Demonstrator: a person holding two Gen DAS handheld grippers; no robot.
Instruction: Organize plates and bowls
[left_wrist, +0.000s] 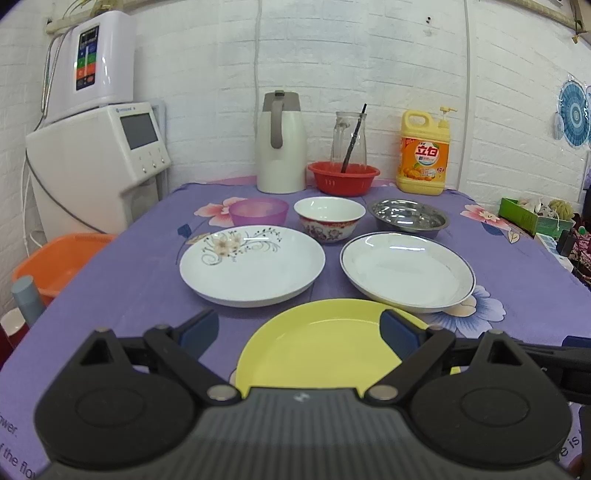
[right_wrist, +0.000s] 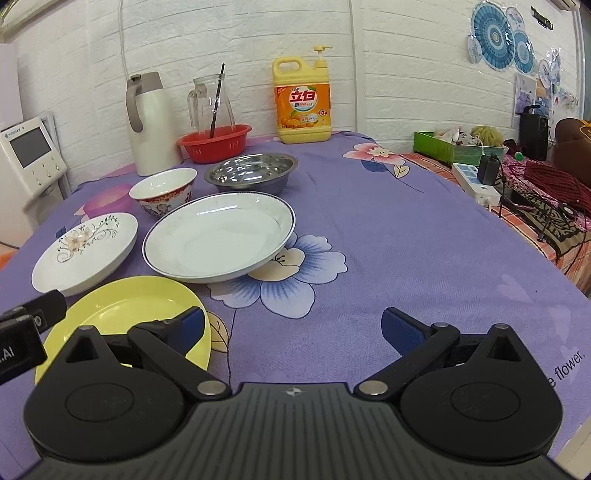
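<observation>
A yellow plate (left_wrist: 321, 350) lies nearest on the purple tablecloth, also in the right wrist view (right_wrist: 125, 314). Behind it lie a floral white plate (left_wrist: 251, 264) (right_wrist: 85, 251) and a blue-rimmed white plate (left_wrist: 406, 269) (right_wrist: 218, 236). Farther back stand a pink bowl (left_wrist: 258, 210), a red-patterned white bowl (left_wrist: 328, 218) (right_wrist: 162, 188) and a steel bowl (left_wrist: 408, 218) (right_wrist: 251, 171). My left gripper (left_wrist: 299, 328) is open and empty above the yellow plate's near part. My right gripper (right_wrist: 291, 328) is open and empty above bare cloth, right of the yellow plate.
At the table's back stand a white kettle (left_wrist: 280, 144), a red basket (left_wrist: 343, 177) holding a glass jug, and a yellow detergent bottle (left_wrist: 423, 153). An orange basin (left_wrist: 59, 262) sits off the left edge. A power strip (right_wrist: 476, 184) and green box (right_wrist: 447, 146) lie at the right.
</observation>
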